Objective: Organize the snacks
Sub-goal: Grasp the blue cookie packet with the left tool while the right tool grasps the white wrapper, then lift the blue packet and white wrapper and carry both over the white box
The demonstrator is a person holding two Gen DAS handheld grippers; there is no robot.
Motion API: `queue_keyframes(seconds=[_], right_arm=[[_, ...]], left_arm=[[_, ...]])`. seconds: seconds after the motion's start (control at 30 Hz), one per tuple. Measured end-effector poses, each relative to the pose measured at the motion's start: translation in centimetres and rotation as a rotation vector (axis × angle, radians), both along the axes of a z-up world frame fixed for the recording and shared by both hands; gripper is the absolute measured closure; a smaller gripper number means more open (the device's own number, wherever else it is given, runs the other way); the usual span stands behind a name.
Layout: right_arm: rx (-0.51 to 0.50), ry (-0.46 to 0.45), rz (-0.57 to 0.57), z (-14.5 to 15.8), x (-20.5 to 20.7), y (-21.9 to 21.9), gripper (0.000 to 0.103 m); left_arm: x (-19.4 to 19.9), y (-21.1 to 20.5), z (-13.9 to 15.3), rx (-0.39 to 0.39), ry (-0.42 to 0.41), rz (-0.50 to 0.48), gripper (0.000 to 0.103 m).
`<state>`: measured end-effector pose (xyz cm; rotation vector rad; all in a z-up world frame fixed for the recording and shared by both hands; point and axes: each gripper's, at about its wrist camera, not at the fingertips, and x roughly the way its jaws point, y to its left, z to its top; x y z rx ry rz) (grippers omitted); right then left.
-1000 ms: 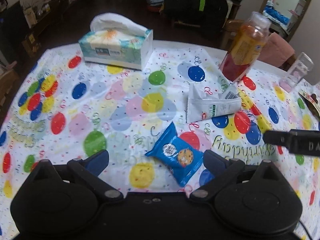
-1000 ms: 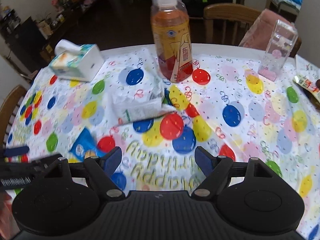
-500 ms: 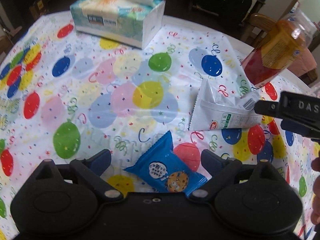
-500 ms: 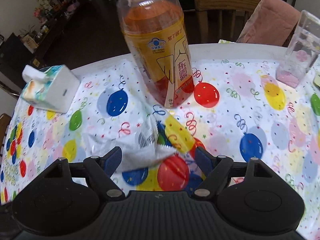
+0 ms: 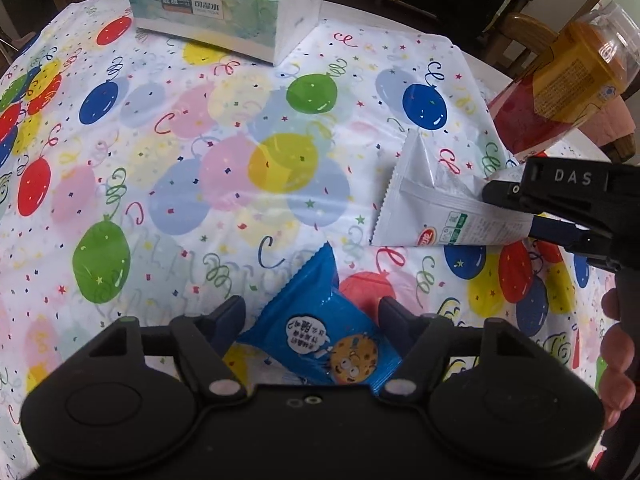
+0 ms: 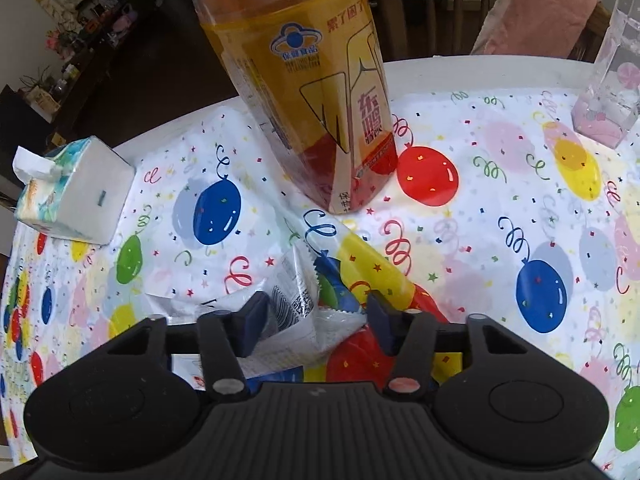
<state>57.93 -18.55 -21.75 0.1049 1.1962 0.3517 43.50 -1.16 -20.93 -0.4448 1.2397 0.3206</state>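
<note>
Blue cookie packet [image 5: 320, 336] lies on the balloon-print surface [image 5: 160, 184] between the spread fingers of the left tool [image 5: 310, 316]. Just beyond, the white snack pouch [image 5: 432, 208] sits between the right tool's [image 6: 314, 314] parted fingers, the orange drink bottle [image 6: 312, 92] standing close behind it and a tissue box [image 5: 224, 4] well apart.

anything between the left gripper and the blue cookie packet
Nothing visible. The blue cookie packet already lies between the open fingers of the left hand-held gripper, with only the tablecloth beneath it.
</note>
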Motion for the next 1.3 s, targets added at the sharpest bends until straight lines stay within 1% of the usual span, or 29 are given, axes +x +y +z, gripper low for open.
queue_keyframes(seconds=[0.03, 0.07, 0.1, 0.13, 0.23, 0.33, 0.37, 0.53, 0.7, 1.0, 1.3], right_arm=[[0.000, -0.006, 0.006, 0.0, -0.2, 0.0, 0.052], [-0.004, -0.012, 0.013, 0.1, -0.4, 0.0, 0.054], [-0.004, -0.018, 0.021, 0.2, -0.6, 0.0, 0.059], [0.010, -0.018, 0.031, 0.3, -0.9, 0.0, 0.070], [-0.005, -0.045, 0.062, 1.0, -1.9, 0.4, 0.079], [-0.020, -0.056, 0.076, 1.2, -2.9, 0.5, 0.080], [-0.021, -0.058, 0.073, 1.3, -3.2, 0.4, 0.080], [-0.020, -0.061, 0.072, 2.1, -4.6, -0.4, 0.083], [-0.025, -0.074, 0.081, 3.5, -6.7, -1.0, 0.086], [-0.036, -0.096, 0.064, 6.6, -11.1, -2.5, 0.089], [-0.034, -0.149, 0.039, 10.7, -15.9, -3.7, 0.090]], left_arm=[[-0.1, 0.1, 0.1, -0.003, -0.004, 0.003, 0.035], [-0.1, 0.1, 0.2, -0.009, -0.013, 0.003, 0.047], [-0.2, 0.1, 0.2, -0.013, -0.014, 0.000, 0.048], [-0.2, 0.1, 0.2, -0.012, -0.013, -0.001, 0.049], [-0.5, 0.1, 0.3, -0.006, -0.017, -0.004, 0.054], [-1.1, 0.1, 0.5, 0.001, -0.020, -0.008, 0.058], [-1.3, 0.1, 0.6, 0.004, -0.022, -0.010, 0.063], [-2.5, 0.6, 1.0, 0.000, -0.031, -0.012, 0.064], [-3.5, 1.1, 1.9, -0.005, -0.049, -0.018, 0.064], [-5.9, 1.8, 4.9, -0.010, -0.098, -0.063, 0.064], [-8.9, 2.8, 8.5, -0.012, -0.151, -0.114, 0.064]])
